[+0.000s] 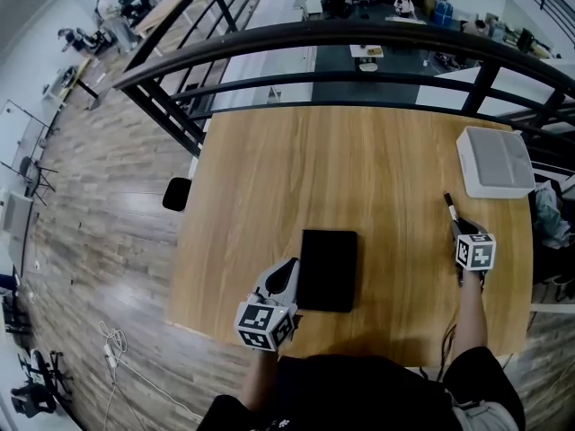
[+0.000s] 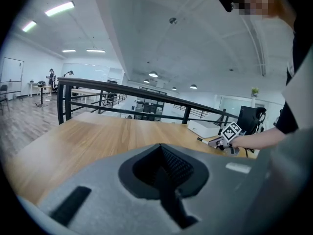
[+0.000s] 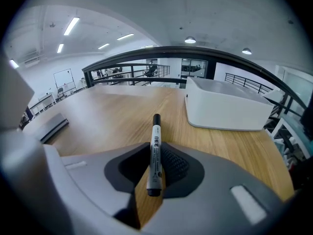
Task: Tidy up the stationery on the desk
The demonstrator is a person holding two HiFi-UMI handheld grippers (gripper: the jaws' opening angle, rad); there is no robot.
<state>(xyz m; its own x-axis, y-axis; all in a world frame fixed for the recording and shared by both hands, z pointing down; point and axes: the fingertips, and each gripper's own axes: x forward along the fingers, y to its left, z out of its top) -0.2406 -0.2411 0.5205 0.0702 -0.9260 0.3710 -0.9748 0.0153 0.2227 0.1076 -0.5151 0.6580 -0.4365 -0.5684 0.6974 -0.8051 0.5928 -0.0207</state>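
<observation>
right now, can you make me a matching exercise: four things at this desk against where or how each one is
1 marker
2 flat black item
3 white box
4 left gripper

A at the far right corner of the desk
B gripped in the right gripper
C shut, nothing in it
D lying flat beside the left gripper

Pairs: 1-B, 2-D, 3-A, 4-C

Wide bare counter (image 1: 359, 169) mid-field; white box (image 1: 494, 162) blocks the far right, black notebook (image 1: 327, 269) crowds the near edge.
</observation>
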